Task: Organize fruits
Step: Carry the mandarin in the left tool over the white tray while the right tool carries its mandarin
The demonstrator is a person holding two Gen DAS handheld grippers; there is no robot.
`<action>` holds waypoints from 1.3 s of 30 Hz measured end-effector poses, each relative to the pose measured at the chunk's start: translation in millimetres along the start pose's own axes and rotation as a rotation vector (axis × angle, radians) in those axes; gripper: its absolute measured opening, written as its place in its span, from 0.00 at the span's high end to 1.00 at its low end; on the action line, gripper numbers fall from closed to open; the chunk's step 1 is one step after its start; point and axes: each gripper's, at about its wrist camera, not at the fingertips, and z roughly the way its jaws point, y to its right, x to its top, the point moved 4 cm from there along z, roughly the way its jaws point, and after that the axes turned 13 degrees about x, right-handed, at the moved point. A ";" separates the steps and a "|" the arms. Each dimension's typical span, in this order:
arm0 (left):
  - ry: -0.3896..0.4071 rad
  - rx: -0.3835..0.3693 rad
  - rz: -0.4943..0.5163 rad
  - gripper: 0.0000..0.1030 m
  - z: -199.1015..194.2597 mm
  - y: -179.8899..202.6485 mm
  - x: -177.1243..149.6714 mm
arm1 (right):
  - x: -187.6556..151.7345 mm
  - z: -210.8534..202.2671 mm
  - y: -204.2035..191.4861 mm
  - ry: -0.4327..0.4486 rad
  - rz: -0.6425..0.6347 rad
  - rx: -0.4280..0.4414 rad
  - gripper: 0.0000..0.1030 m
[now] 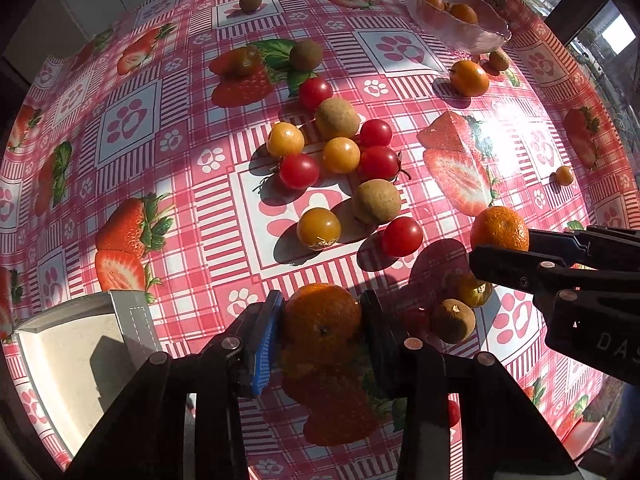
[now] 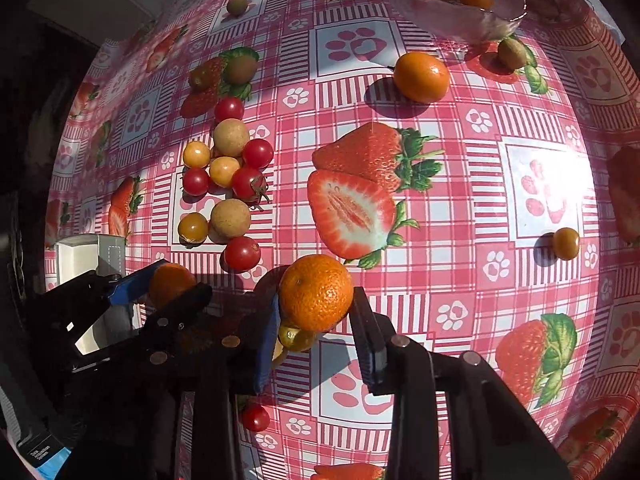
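The left gripper [image 1: 320, 320] is squeezing one mandarin [image 1: 322, 314] and the right gripper [image 2: 314, 320] another mandarin [image 2: 316, 292] – both just above the tablecloth [image 2: 460, 208] – so a weak grip, e.g. on round peel, is risking a slip into the tomatoes [image 1: 298, 170] nearby.

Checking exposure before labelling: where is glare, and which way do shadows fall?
Left wrist view: glare whitens the tablecloth at right, fruit shadows falling lower-left. Right wrist view: glare patch at right, shadows leftward; fisheye bulges the check pattern in both.
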 end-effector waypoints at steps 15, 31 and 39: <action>0.062 -0.011 -0.137 0.60 -66.8 -63.6 -54.0 | -40.8 -31.8 -60.3 0.004 -0.069 0.052 0.63; 0.004 0.125 -0.329 0.60 -46.0 -196.6 -125.5 | -63.0 40.7 -189.7 -0.124 -0.253 0.102 0.63; -0.026 0.153 -0.383 0.60 -11.9 -235.1 -125.8 | -52.6 90.1 -236.8 -0.176 -0.308 0.093 0.63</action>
